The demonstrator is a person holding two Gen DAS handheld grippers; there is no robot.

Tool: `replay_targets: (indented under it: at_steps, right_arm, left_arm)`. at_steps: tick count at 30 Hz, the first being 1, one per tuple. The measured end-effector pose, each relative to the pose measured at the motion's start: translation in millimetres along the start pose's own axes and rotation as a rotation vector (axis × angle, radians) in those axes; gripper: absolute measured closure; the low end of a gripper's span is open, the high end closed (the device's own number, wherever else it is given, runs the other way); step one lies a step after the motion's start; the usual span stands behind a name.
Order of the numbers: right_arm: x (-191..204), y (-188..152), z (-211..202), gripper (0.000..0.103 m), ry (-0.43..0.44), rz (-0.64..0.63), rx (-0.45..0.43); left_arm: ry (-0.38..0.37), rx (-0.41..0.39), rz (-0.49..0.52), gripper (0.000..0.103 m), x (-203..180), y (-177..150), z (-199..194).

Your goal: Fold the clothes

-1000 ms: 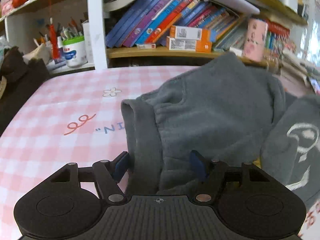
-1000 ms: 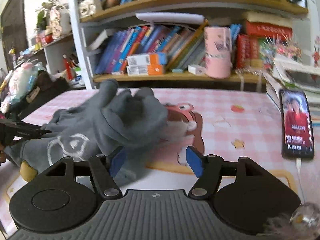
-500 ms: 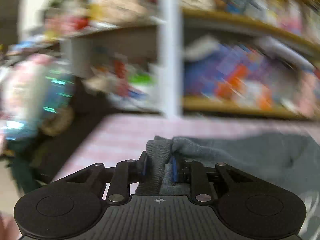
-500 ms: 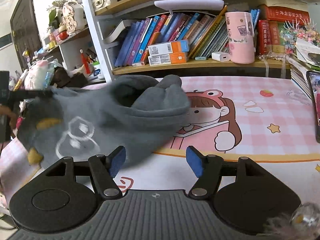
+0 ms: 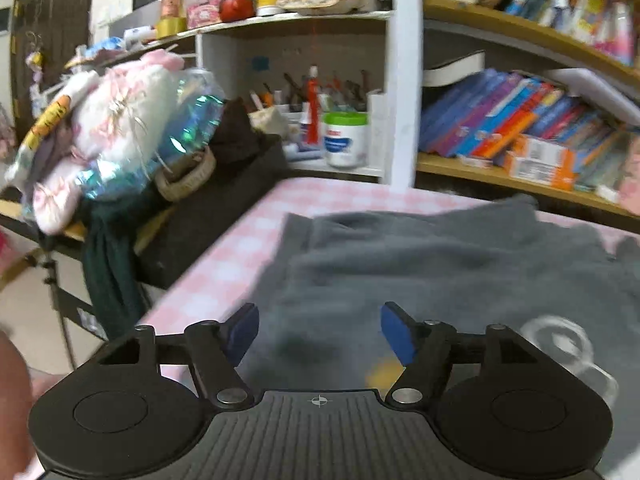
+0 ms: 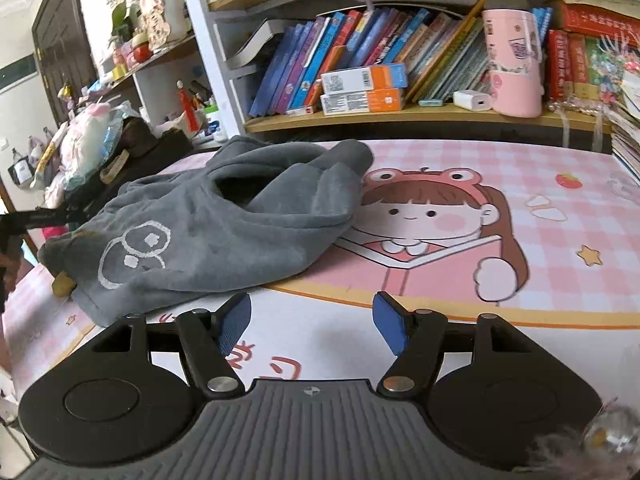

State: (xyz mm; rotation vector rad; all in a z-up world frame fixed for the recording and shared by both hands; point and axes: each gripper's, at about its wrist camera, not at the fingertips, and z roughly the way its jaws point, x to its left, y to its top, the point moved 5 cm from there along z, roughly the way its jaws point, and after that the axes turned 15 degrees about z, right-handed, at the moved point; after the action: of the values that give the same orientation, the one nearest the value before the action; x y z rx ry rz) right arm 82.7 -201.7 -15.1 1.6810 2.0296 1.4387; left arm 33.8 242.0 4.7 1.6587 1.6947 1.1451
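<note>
A grey fleece garment with a white ring print lies bunched on the left part of the pink checked table mat. In the left wrist view the garment spreads out just beyond my left gripper, which is open and empty above its near edge. My right gripper is open and empty, a short way in front of and to the right of the garment. The left gripper's tip shows at the garment's left end in the right wrist view.
Bookshelves with books and orange boxes stand behind the table. A pink cup sits on the shelf. A pile of bags and soft toys stands beside the table's left edge. A pen pot sits at the back left.
My left gripper has let go of the garment's edge and opened. The garment has dropped flatter onto the mat, pulled leftward. My right gripper stays open and has barely moved.
</note>
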Motion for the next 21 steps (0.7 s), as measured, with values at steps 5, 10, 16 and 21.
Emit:
replay_targets:
  at_steps: [5, 10, 16, 21]
  right_arm:
    - [10, 4, 11, 0.032, -0.003, -0.006, 0.0]
    - [17, 16, 31, 0.033, 0.002, 0.021, 0.004]
    - [17, 40, 59, 0.033, -0.047, 0.055, -0.012]
    - [6, 46, 76, 0.071, -0.015, 0.167, 0.03]
  left_arm:
    - [-0.102, -0.045, -0.049, 0.034, -12, -13, -18]
    - [-0.146, -0.036, -0.037, 0.048, -17, -22, -17]
    - [-0.164, -0.004, -0.06, 0.062, -12, -34, -10]
    - [-0.171, 0.005, -0.076, 0.057, -10, -41, -6]
